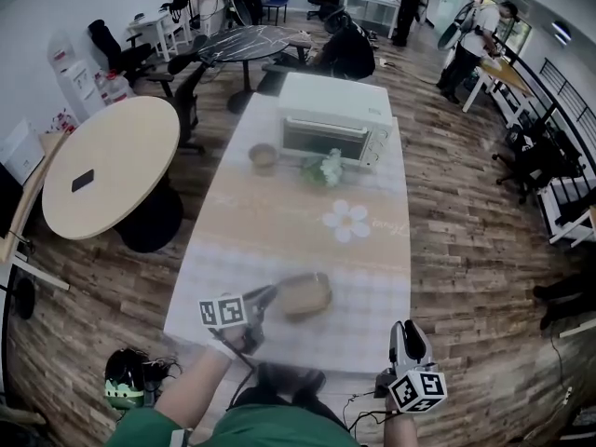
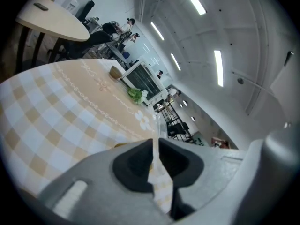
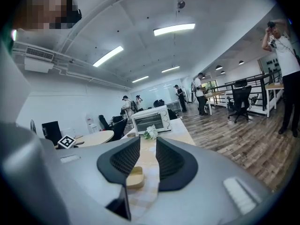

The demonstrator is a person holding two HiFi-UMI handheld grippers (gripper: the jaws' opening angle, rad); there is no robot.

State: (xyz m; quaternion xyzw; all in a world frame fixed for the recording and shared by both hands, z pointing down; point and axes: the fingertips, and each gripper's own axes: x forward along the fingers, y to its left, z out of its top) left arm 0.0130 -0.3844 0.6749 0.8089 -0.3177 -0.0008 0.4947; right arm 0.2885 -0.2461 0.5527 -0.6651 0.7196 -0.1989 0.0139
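At the near edge of the table, the left gripper has its jaws pressed together on a thin clear strip. It looks like film or a flimsy rim belonging to the tan tray just to its right, though which of the two cannot be told. So narrow a pinch on something so slight could slip free or tear if the pull turns sharp. The tray looks smeared in the head view, so it may well be moving, and lying this near the edge it could slide off or tip. On the near right, the right gripper stands with its jaws apart and nothing between them. It is well apart from the tray, which shows low beyond its jaws, so it gives no support should the tray drop. The checked cloth under the tray could bunch and drag if the tray is hauled across it. Farther off, the flowers, the bowl and the toaster oven at the far end stand clear, and only a wild swing would reach them
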